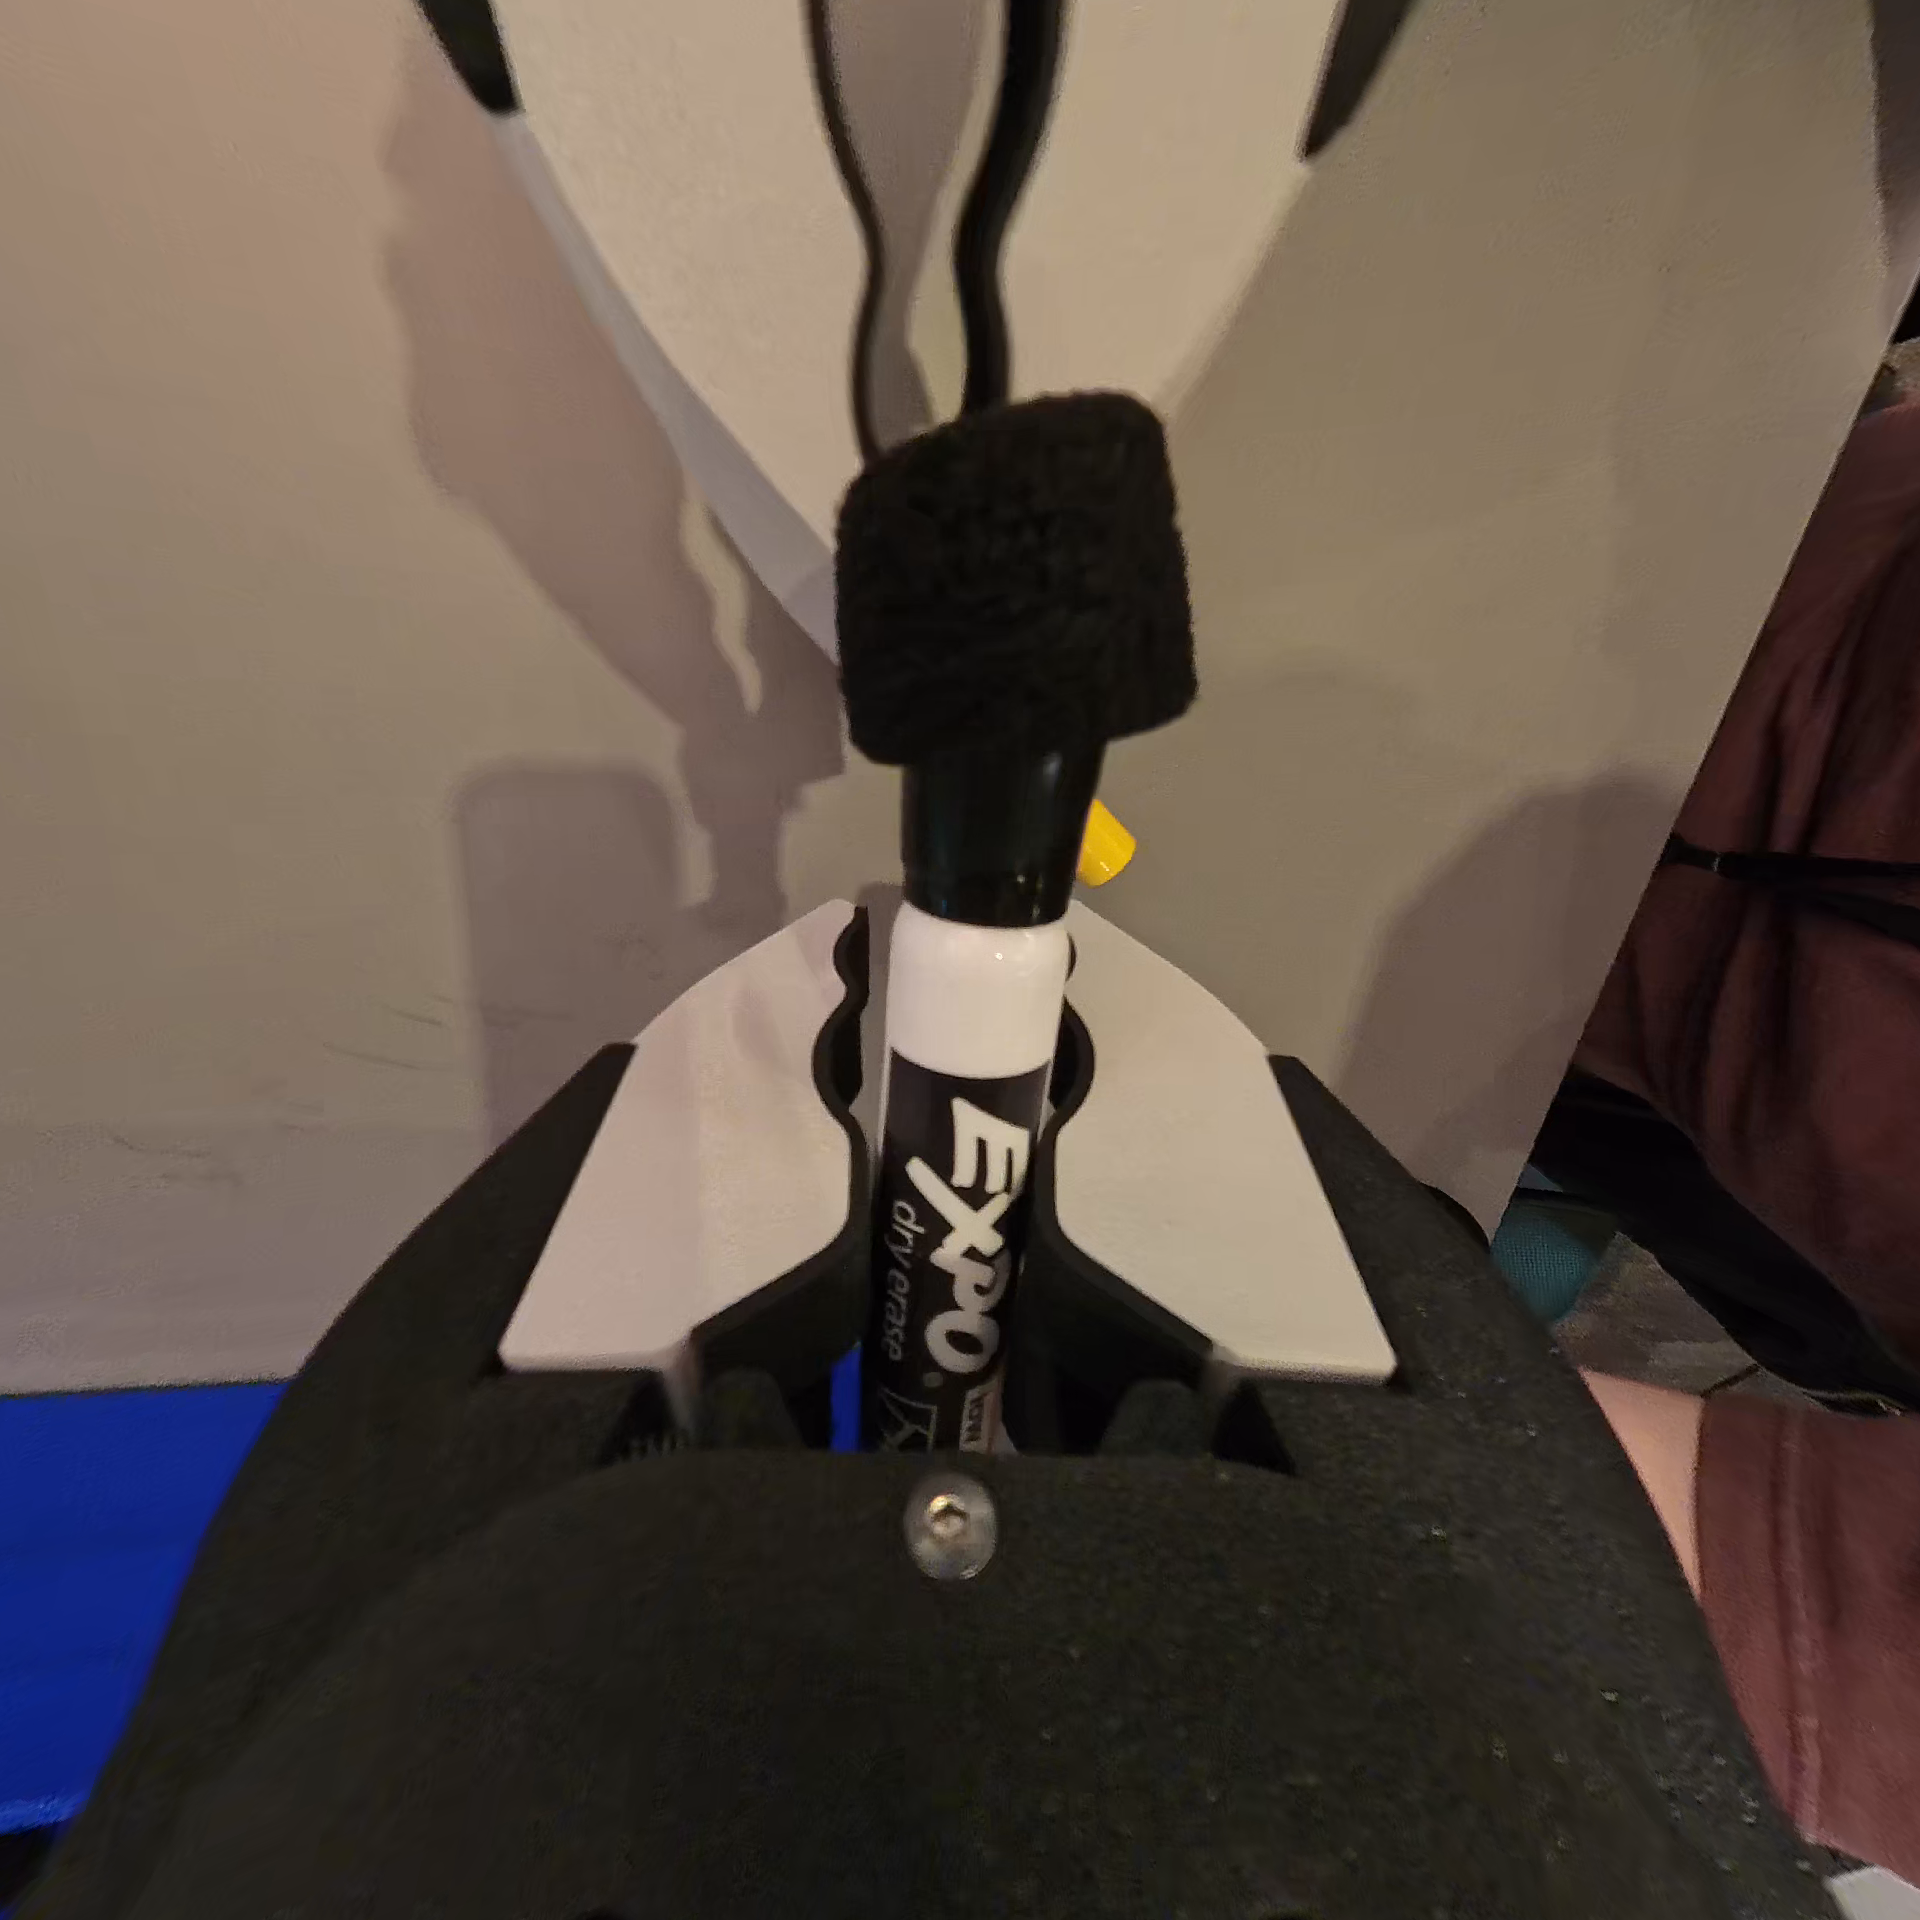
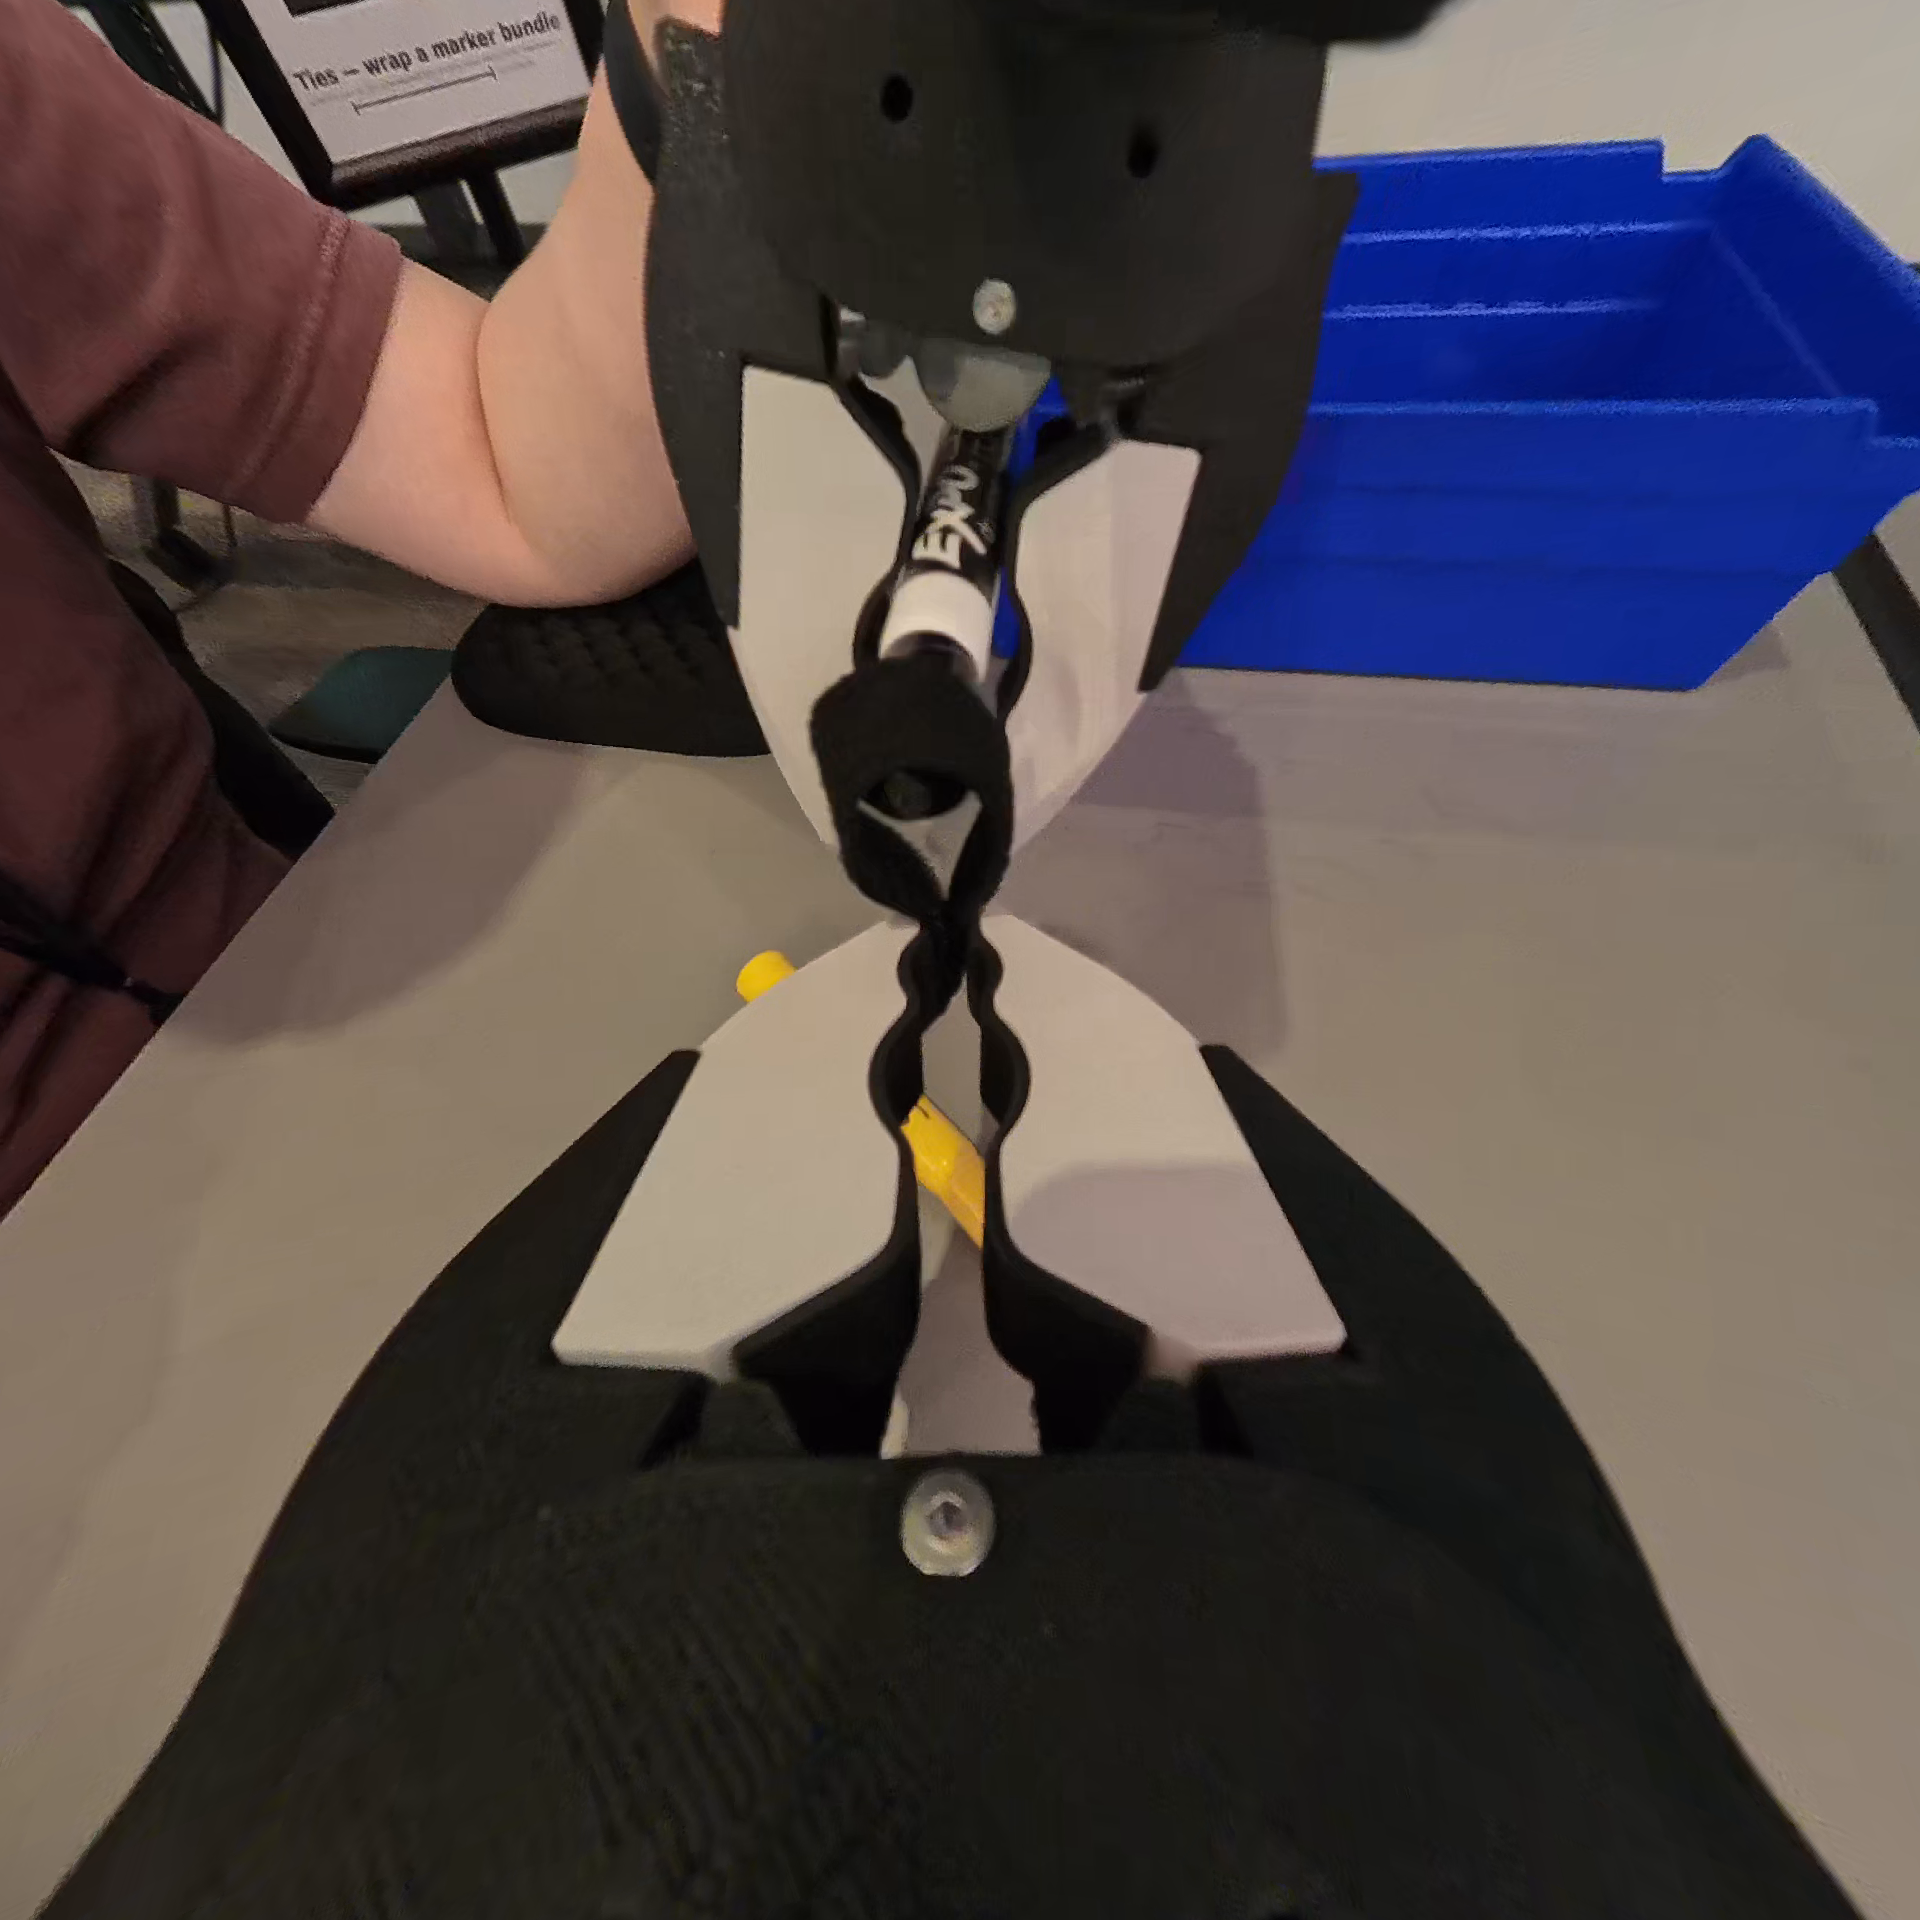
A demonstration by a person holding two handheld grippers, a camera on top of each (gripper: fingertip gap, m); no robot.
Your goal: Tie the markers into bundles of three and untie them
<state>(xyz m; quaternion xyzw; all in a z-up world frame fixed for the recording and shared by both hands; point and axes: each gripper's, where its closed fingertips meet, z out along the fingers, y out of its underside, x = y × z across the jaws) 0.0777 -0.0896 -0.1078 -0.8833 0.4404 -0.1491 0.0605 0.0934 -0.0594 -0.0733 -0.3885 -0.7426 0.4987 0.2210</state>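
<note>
My left gripper (image 1: 961,925) is shut on a black-and-white marker (image 1: 971,1039), which points away along its fingers. A black fuzzy strap (image 1: 1013,582) is looped around the marker's black cap end. In the right wrist view my right gripper (image 2: 940,935) faces the left gripper (image 2: 935,821) and is shut on the strap's (image 2: 914,748) twisted tail, just in front of the marker (image 2: 951,561). A yellow marker (image 2: 945,1164) lies on the table under my right fingers; its cap peeks out behind the black marker in the left wrist view (image 1: 1107,842).
A blue bin (image 2: 1558,416) stands on the grey table (image 2: 1455,1039) at the back right. A person's bare arm (image 2: 520,416) and maroon sleeve are at the left, above a black armrest pad (image 2: 603,665). A small sign stand (image 2: 436,83) is at the top left. The grippers' ends are close to 5 cm from one another.
</note>
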